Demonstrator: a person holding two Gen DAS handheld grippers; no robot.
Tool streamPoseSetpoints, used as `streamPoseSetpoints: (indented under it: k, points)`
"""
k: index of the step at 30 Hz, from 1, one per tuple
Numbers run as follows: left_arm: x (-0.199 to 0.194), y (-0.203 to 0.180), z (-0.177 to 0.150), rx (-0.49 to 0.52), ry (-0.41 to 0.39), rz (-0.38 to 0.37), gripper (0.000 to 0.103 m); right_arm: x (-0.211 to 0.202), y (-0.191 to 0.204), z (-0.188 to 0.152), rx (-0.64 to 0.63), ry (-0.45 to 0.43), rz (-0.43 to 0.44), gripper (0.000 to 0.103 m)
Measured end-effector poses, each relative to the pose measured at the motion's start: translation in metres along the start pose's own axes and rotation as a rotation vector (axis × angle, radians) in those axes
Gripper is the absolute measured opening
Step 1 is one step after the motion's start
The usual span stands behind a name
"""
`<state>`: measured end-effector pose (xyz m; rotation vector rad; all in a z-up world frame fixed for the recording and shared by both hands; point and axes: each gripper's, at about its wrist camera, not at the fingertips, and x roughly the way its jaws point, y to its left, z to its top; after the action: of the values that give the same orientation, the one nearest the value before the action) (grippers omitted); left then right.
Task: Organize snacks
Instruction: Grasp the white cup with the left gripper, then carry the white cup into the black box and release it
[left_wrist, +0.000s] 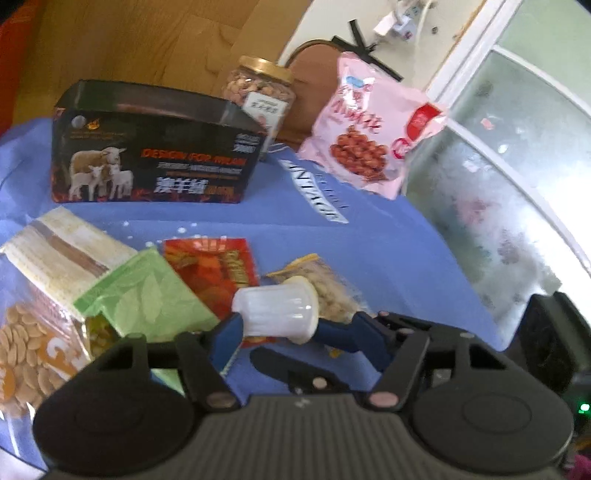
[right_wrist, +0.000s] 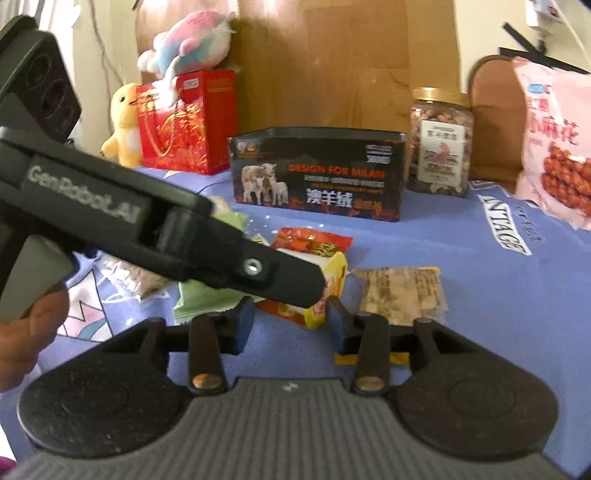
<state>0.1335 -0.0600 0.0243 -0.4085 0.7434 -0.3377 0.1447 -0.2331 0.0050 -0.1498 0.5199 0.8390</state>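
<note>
Snack packets (left_wrist: 207, 280) — outside black box (left_wrist: 155, 147)

A blue printed cloth (left_wrist: 369, 251) covers the surface. On it stand a black open box (left_wrist: 147, 155), a jar of nuts (left_wrist: 260, 92) behind it, and a pink snack bag (left_wrist: 373, 133). Nearer lie a green packet (left_wrist: 147, 295), a red packet (left_wrist: 214, 269) and a clear bag of nuts (left_wrist: 332, 288).
</note>
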Motion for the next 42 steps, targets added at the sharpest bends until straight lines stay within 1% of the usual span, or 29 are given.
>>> streamPoseSetpoints:
  k: [3, 5, 7, 8, 11, 12, 13, 14, 15, 16, 17, 18, 21, 23, 25, 27, 28, 29, 31, 33, 35, 38, 42]
  points:
    - [-0.010, -0.012, 0.003, 0.056, -0.040, -0.011, 0.066, -0.009, 0.003, 0.001, -0.005, -0.036, -0.007, 0.041]
    - [-0.014, -0.017, 0.006, 0.072, -0.056, -0.009, 0.066, -0.012, 0.006, 0.004, -0.020, -0.060, -0.029, 0.041]
    - [-0.013, -0.017, 0.012, 0.057, -0.036, -0.071, 0.065, -0.011, 0.007, 0.012, -0.035, -0.083, 0.000, 0.024]
    - [-0.013, -0.017, 0.015, 0.052, -0.038, -0.090, 0.065, -0.010, 0.009, 0.016, -0.044, -0.088, 0.005, 0.024]
    - [-0.015, -0.019, 0.027, 0.079, -0.070, -0.061, 0.065, 0.000, 0.019, 0.025, -0.141, -0.100, -0.079, 0.024]
    - [-0.017, -0.015, 0.031, 0.069, -0.079, -0.054, 0.065, 0.002, 0.018, 0.026, -0.152, -0.096, -0.080, 0.024]
    - [-0.020, -0.010, 0.034, 0.053, -0.091, -0.056, 0.065, 0.001, 0.014, 0.025, -0.138, -0.094, -0.059, 0.027]
    - [-0.025, -0.002, 0.037, 0.030, -0.103, -0.065, 0.066, -0.002, 0.010, 0.023, -0.120, -0.092, -0.033, 0.028]
    - [-0.029, 0.005, 0.038, 0.006, -0.113, -0.069, 0.066, -0.005, 0.005, 0.020, -0.102, -0.084, -0.013, 0.031]
    - [-0.033, 0.014, 0.038, -0.020, -0.117, -0.068, 0.066, -0.007, 0.002, 0.017, -0.089, -0.079, -0.006, 0.041]
    - [-0.036, 0.022, 0.037, -0.046, -0.117, -0.072, 0.066, -0.009, 0.000, 0.014, -0.075, -0.081, -0.005, 0.045]
    - [-0.037, 0.029, 0.035, -0.069, -0.112, -0.080, 0.066, -0.010, -0.003, 0.010, -0.062, -0.079, -0.004, 0.046]
    - [-0.035, 0.036, 0.026, -0.109, -0.085, -0.122, 0.066, -0.009, -0.008, 0.002, -0.013, -0.063, 0.018, 0.047]
    - [-0.027, 0.034, 0.019, -0.102, -0.057, -0.123, 0.066, -0.005, -0.010, 0.002, 0.005, -0.043, 0.027, 0.053]
    - [-0.018, 0.033, 0.013, -0.096, -0.019, -0.115, 0.066, -0.005, -0.004, 0.000, -0.010, -0.025, 0.037, 0.056]
    - [-0.014, 0.032, 0.004, -0.109, 0.015, -0.123, 0.066, -0.007, 0.004, -0.003, -0.045, -0.018, 0.045, 0.058]
    - [-0.014, 0.031, 0.000, -0.114, 0.023, -0.133, 0.066, -0.008, 0.008, -0.005, -0.061, -0.018, 0.046, 0.058]
    - [-0.014, 0.030, -0.004, -0.118, 0.027, -0.136, 0.069, -0.007, 0.012, -0.005, -0.085, -0.017, 0.036, 0.060]
    - [-0.011, 0.028, -0.008, -0.123, 0.034, -0.120, 0.070, -0.002, 0.016, -0.006, -0.116, -0.009, 0.001, 0.060]
    - [-0.004, 0.029, -0.010, -0.128, 0.044, -0.094, 0.070, 0.005, 0.014, -0.006, -0.105, 0.005, -0.016, 0.059]
    - [0.002, 0.033, -0.010, -0.140, 0.058, -0.090, 0.058, 0.009, 0.012, -0.008, -0.082, 0.011, -0.019, 0.049]
    - [-0.002, 0.029, -0.009, -0.126, 0.051, -0.095, 0.055, -0.001, 0.011, -0.008, -0.078, -0.027, -0.029, 0.049]
    - [-0.019, 0.017, 0.004, -0.063, -0.008, -0.105, 0.055, -0.014, 0.011, 0.004, -0.076, -0.116, -0.035, 0.048]
